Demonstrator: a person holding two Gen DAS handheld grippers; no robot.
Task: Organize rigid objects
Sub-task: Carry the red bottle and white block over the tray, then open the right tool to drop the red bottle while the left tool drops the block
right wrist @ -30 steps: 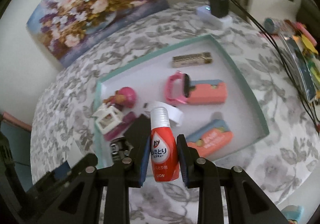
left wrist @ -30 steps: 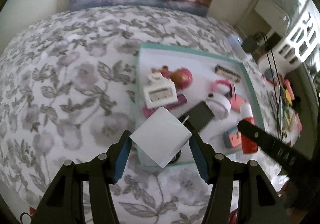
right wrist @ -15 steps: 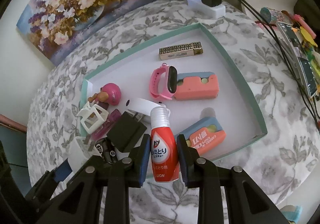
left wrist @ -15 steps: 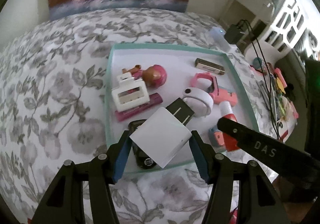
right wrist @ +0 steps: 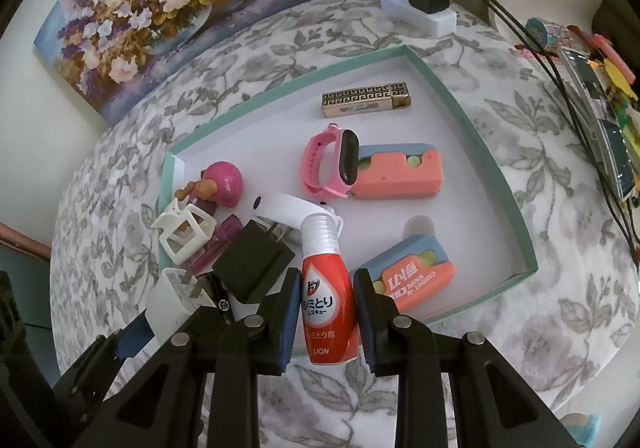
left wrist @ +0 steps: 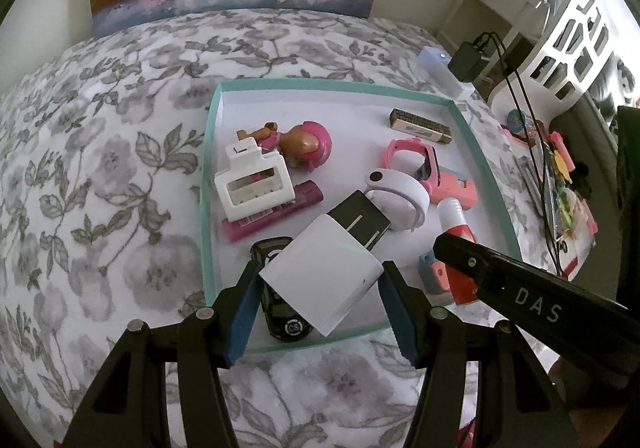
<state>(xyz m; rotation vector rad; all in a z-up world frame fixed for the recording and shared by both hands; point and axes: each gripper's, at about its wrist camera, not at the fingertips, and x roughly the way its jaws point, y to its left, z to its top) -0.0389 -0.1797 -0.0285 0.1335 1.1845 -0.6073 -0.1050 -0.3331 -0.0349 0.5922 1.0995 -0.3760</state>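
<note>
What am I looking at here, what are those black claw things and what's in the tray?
These are two handheld claws, each carrying a wide-angle camera that looks along its fingers; a person holds them, there is no robot arm. The left claw grips a white plug adapter. The right claw is shut on a red bottle. Below, on a floral cloth, sits a teal-rimmed tray holding a pink watch, a gold patterned bar, a white hair clip and a black charger.

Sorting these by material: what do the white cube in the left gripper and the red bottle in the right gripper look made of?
White cube: looks like smooth matte plastic, with crisp edges; metal prongs show in the right wrist view. Red bottle: probably glossy plastic, given its sheen, printed label and ribbed white cap.
</note>
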